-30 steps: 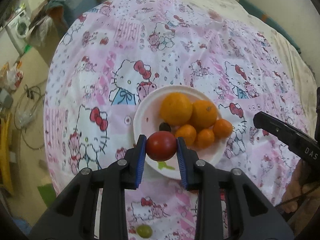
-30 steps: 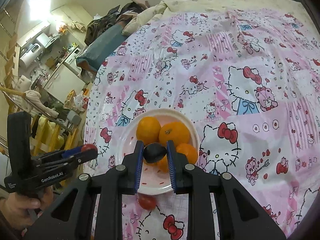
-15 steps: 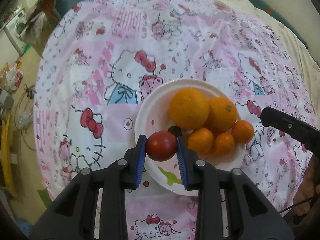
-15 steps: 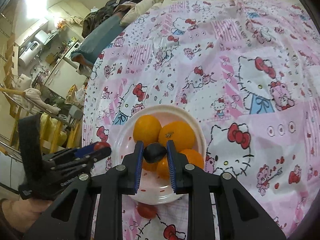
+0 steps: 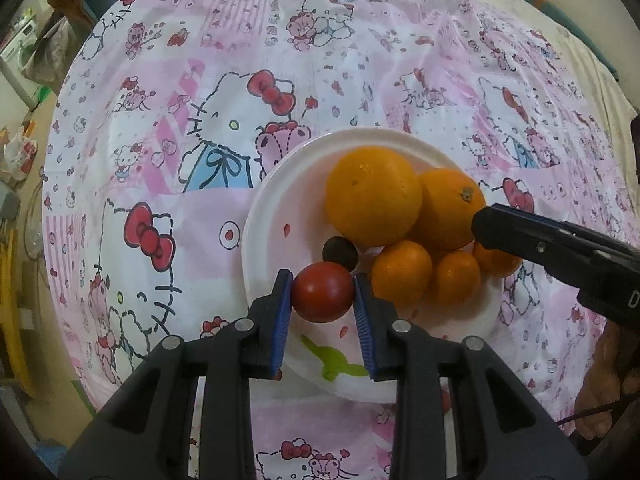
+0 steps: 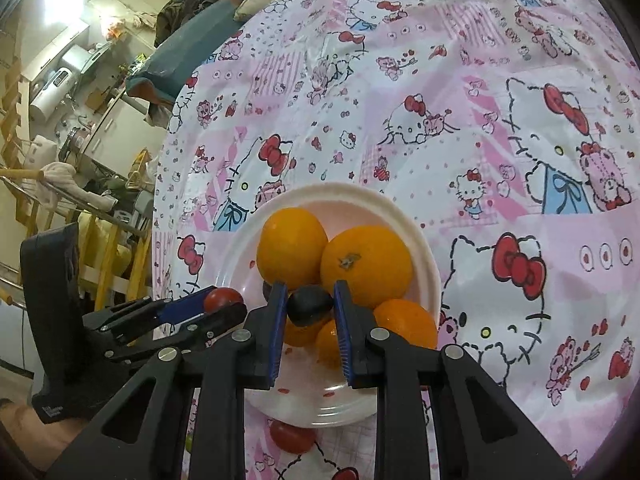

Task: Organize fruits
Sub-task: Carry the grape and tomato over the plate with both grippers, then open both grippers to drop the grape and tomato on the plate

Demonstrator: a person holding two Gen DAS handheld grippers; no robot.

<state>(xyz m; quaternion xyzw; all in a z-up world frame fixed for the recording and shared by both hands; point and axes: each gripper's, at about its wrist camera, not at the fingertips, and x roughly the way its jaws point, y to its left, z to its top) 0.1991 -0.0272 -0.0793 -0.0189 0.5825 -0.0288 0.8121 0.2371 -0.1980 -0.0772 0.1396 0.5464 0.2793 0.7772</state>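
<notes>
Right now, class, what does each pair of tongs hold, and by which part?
The left tongs grip a red tomato across its sides. The right tongs pinch a small dark fruit by its sides, above the plate.

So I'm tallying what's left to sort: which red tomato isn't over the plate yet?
The red tomato lying on the tablecloth just off the plate's near rim; the other tomato is held in the left gripper's jaws.

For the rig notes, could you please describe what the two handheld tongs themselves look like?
Both the left tongs and the right tongs are matte black plastic, with triangular cut-outs in the arms and silver round screw heads. Each finger carries a ribbed blue pad. The side bodies bear white lettering, too cropped or small to read. A thin dark cable trails beside the right hand.
</notes>
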